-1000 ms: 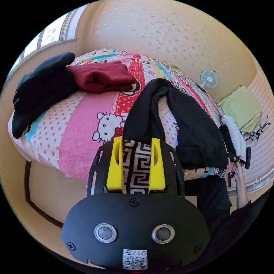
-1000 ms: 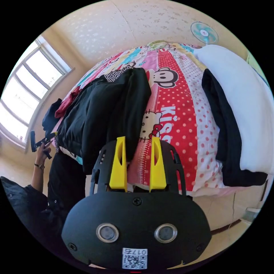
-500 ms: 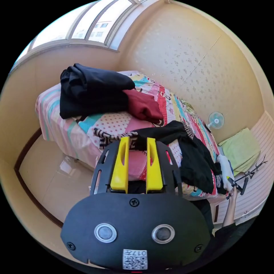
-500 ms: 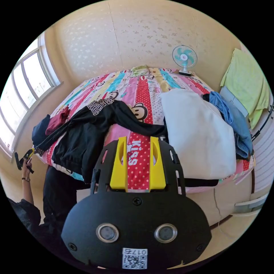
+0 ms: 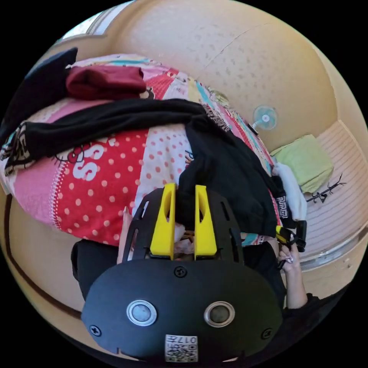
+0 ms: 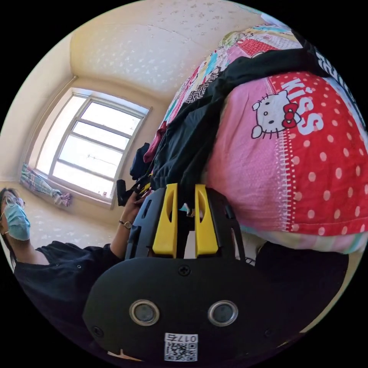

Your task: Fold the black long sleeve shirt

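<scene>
A bed [image 5: 115,172] with a bright spotted cover is seen against a pale wall, with a window [image 6: 92,145] off to one side. The black long sleeve shirt [image 5: 230,168] is spread loosely across the bed, with one sleeve stretched along the cover and its lower edge hanging over the near side. A dark red garment [image 5: 103,80] and a small fan [image 5: 264,117] are seen farther back.

The left gripper [image 5: 184,191] is seen with its yellow jaws close together and black cloth from the shirt's edge between them. The right gripper [image 6: 183,191] is seen the same way, with black cloth in the narrow gap. Whether the cloth is pressed tight by both jaws cannot be told for either one.

The step in hand is judged to be taking hold of the hem at two spots. To do it well, one layer of cloth should be caught at each corner, and the edge should be pulled straight before it is lifted, so no bunching is left.

The far end of the shirt is hidden by its own folds. The cloth deep inside each pair of jaws is too dark to be made out.
</scene>
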